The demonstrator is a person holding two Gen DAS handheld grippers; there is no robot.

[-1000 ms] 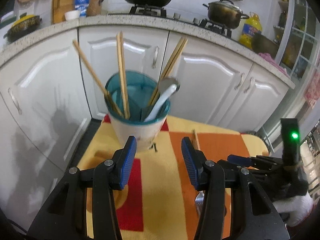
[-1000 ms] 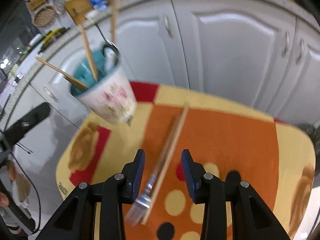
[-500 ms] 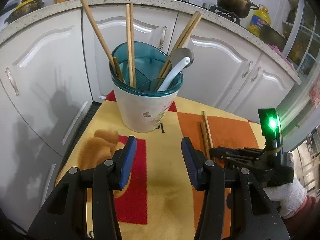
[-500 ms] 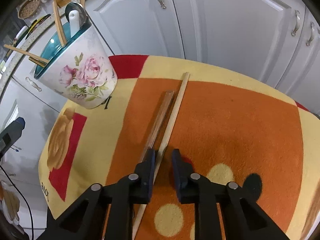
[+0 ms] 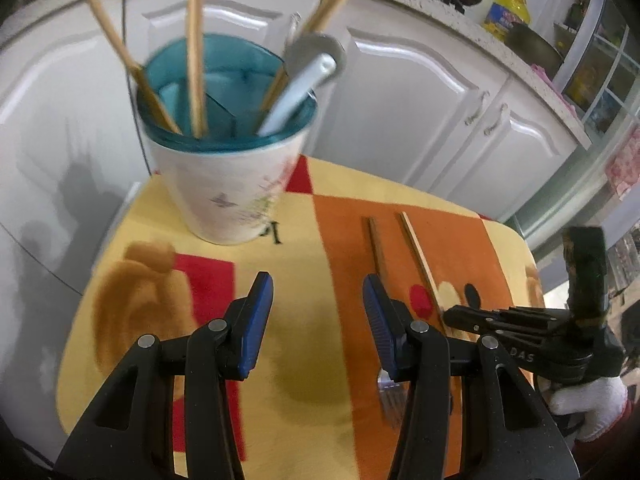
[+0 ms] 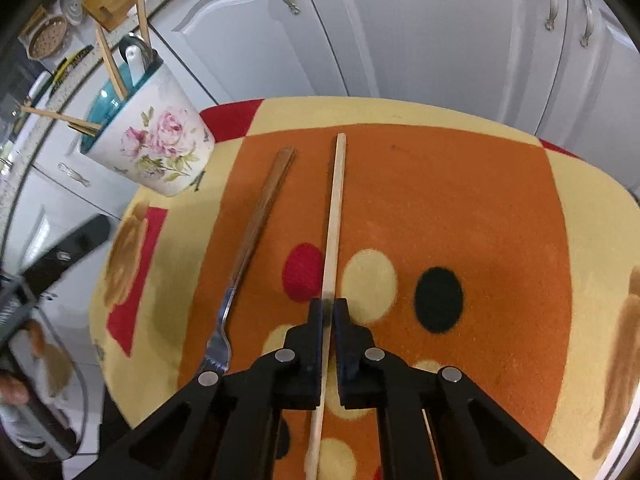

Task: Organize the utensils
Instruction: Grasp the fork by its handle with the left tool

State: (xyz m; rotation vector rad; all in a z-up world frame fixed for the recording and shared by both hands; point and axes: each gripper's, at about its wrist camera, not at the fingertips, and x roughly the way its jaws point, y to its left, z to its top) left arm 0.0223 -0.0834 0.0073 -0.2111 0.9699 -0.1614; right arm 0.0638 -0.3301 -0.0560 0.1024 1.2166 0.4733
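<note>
White cabinet doors (image 6: pixel 440 28) behind an orange-and-yellow mat (image 6: pixel 480 208). We note the right gripper (image 6: pixel 328 310) clenched on a wooden chopstick (image 6: pixel 334 216) lying on the mat, the fork (image 6: pixel 244 256) just beside it to the left. Left gripper (image 5: pixel 316 312) hangs released above the mat, near the floral cup (image 5: pixel 228 196) holding more chopsticks.

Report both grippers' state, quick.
Left gripper: open, holding nothing.
Right gripper: fingers closed on the chopstick.
</note>
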